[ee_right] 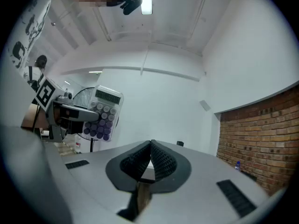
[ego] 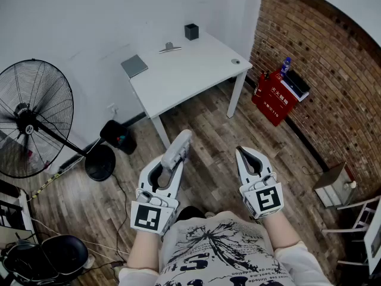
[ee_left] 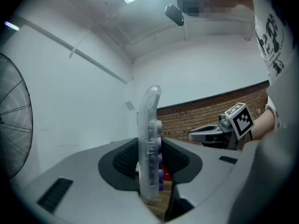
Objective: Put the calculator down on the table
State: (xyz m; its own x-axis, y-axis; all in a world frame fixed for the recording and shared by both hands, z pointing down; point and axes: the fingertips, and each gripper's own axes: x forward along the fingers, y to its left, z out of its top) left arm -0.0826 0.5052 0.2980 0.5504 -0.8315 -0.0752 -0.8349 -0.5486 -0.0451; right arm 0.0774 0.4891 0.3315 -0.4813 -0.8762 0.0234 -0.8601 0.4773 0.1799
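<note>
- The left gripper (ee_left: 150,162) grasps the calculator (ego: 178,148), held over the wood floor (ego: 205,133).
- Beside it, the right gripper (ee_right: 150,146) is clenched, pads touching.
- Farther off, the white table (ego: 196,70) bears a grey pad (ego: 134,65) and a black cup (ego: 191,31), its contents unseen.

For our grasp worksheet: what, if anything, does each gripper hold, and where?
Left gripper: clear plastic calculator with purple keys, clamped at its keypad end. Right gripper: nothing, jaws together.
</note>
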